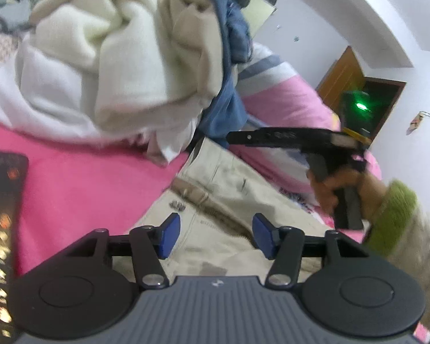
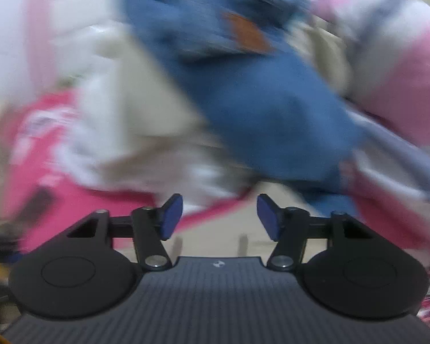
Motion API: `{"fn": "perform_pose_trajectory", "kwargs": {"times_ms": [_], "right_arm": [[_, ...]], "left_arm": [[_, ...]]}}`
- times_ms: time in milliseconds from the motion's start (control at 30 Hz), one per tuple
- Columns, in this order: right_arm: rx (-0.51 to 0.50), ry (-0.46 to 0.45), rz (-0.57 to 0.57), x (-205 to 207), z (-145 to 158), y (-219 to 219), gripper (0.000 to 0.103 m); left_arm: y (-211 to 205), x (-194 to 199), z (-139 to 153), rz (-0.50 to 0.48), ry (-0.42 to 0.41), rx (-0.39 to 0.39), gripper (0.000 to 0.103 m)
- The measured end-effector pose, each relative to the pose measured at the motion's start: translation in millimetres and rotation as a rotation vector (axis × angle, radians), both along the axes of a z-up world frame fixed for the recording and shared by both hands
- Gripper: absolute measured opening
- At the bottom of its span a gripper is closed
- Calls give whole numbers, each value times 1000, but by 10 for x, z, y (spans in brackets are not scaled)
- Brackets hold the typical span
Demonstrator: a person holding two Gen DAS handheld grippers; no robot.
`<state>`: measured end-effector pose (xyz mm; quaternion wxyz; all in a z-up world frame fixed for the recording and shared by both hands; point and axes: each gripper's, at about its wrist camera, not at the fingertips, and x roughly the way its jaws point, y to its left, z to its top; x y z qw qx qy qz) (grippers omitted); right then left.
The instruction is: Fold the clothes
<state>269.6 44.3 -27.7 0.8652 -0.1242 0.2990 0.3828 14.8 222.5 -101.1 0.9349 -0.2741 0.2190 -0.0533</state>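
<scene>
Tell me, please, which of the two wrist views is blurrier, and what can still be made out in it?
Right wrist view: heavy motion smear; only the blue denim garment and pink bedsheet read as colours, while the right gripper stays sharp, jaws apart. Left wrist view: mostly crisp, fisheye-bent at the edges, slight blur on the cream knitted sweater.

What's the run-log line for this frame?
left gripper: open, empty, over beige trousers | right gripper: open, empty | clothes pile: unfolded on pink bedsheet

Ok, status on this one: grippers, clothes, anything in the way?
Left gripper open, empty, over beige trousers. Right gripper open, empty. Clothes pile and jeans unfolded, crowding the trousers.
</scene>
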Motion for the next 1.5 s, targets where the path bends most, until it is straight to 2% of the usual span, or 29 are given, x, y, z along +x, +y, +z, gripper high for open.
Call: {"fn": "perform_pose_trajectory", "kwargs": {"times_ms": [67,133,200,267,433,533,633,700,767,833,933,1000,1067,1133,1167,1267,1400,1500], "right_arm": [[-53,31,-49,320,-122,-3,27],[-89,52,-59,581,-247,26,23],[-113,63,-43,721,-341,73,22],[-124,83,-28,831,-425,121,16],[-127,49,-24,839,-467,151,0],[-87,32,-7,813,-399,180,0],[-109,38,-16,842,-410,273,0],[-89,76,-22,863,-368,238,1],[-79,74,-20,852,-323,149,11],[-83,99,-46,911,-344,32,41],[-110,165,-54,1021,-458,-32,48],[-105,194,-52,1083,-509,-49,49],[-86,222,-43,1121,-505,-62,40],[-108,215,-13,1082,-481,-35,11],[-120,211,3,1062,-470,-20,2],[-149,145,2,946,-428,46,0],[-103,63,-21,847,-316,48,0],[-118,33,-36,859,-374,78,0]], "left_arm": [[-20,3,-50,3,11,4,54],[-39,-7,-87,6,13,18,54],[-57,-14,-113,8,13,31,54],[-59,-17,-128,12,10,32,54],[-46,-46,-152,22,4,9,54],[-30,-45,-171,24,2,-3,53],[-14,-52,-183,27,3,-15,51],[-2,-57,-190,30,2,-24,50],[8,-60,-201,29,0,-34,50],[14,-58,-208,29,-2,-40,50],[18,-53,-215,30,-5,-46,50],[20,-50,-220,32,-7,-49,50],[22,-47,-225,34,-8,-53,50],[26,-47,-230,35,-10,-57,50],[28,-48,-233,36,-11,-59,50],[33,-47,-240,39,-13,-63,50],[47,-51,-246,46,-13,-70,47],[47,-60,-250,49,-14,-72,47]]}}
